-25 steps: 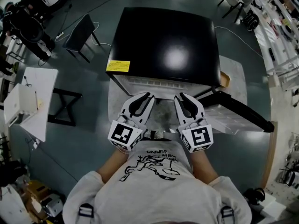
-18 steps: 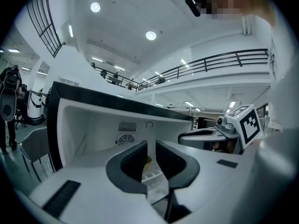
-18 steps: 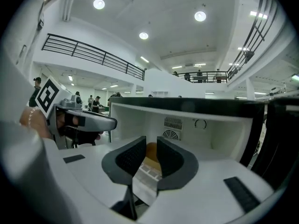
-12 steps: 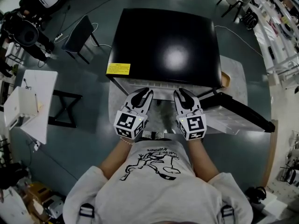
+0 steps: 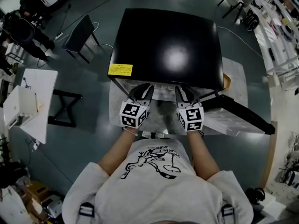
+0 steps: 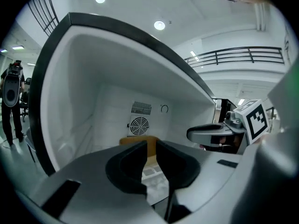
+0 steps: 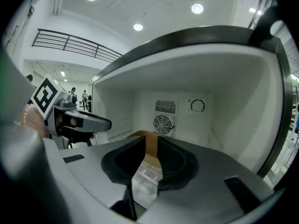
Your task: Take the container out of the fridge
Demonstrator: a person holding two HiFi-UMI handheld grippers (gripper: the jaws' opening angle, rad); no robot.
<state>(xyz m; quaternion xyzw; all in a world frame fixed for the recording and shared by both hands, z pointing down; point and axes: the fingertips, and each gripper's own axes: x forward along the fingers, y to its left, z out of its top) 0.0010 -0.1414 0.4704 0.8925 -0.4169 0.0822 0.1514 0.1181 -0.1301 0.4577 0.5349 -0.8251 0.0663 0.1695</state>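
Note:
A small black fridge point(image 5: 166, 45) stands with its door point(image 5: 238, 113) swung open to the right. Inside, a container with a tan lid point(image 6: 138, 139) point(image 7: 140, 134) sits on the white floor at the back, under the round fan point(image 7: 163, 122). My left gripper point(image 5: 142, 88) point(image 6: 150, 146) and right gripper point(image 5: 184, 90) point(image 7: 151, 143) point side by side into the opening, well short of the container. Both show a narrow gap with nothing between the pads. The right jaws have just been opening.
A dark chair point(image 5: 81, 34) stands left of the fridge, and a white table point(image 5: 32, 101) lies further left. The open door blocks the right side. A person point(image 6: 11, 97) stands off to the left.
Both grippers have moved forward to the fridge opening, and their fingertips now reach under the front edge of the black top.

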